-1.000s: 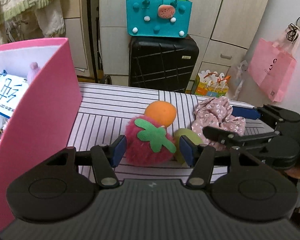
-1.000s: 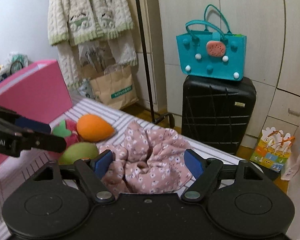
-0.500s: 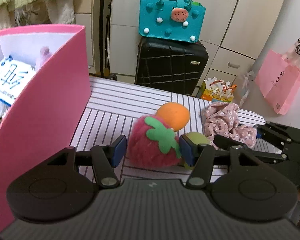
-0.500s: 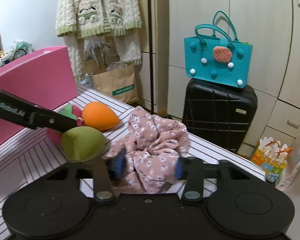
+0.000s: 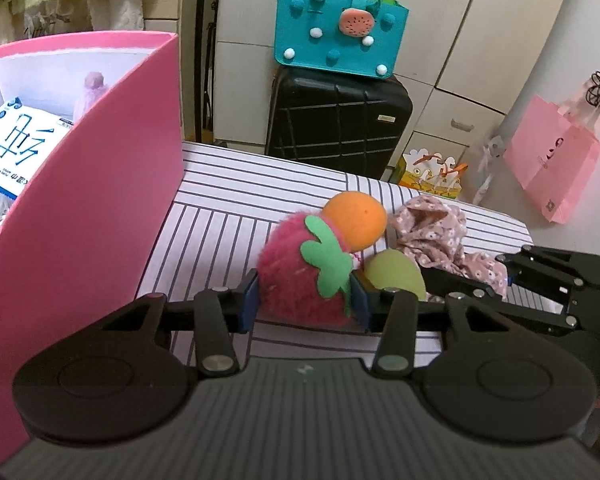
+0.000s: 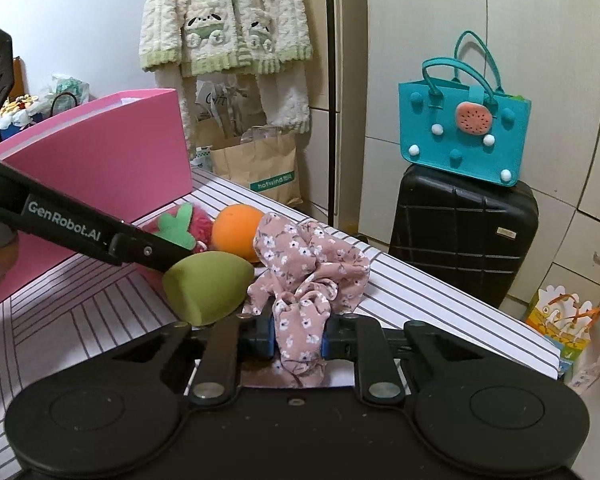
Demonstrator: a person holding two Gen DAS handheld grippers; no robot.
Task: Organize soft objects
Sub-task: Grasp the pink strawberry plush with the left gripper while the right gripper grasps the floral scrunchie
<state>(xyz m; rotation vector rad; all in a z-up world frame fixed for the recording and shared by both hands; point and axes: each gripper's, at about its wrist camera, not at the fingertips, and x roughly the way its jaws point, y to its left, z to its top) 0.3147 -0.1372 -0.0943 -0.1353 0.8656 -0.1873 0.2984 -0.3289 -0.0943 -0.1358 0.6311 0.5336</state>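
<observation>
We take the pink box on the striped table as our landmark. Just to its right, the left gripper has been closing and now presses both pads into the plush strawberry; the fur dents, so we judge it light and squashy, best held across its body, not by the felt leaf. Further from the box, the right gripper has just clamped a bunched fold of the floral scrunchie. We expect that limp cloth to droop and possibly slip. The orange ball and green sponge lie between them, touching the strawberry.
</observation>
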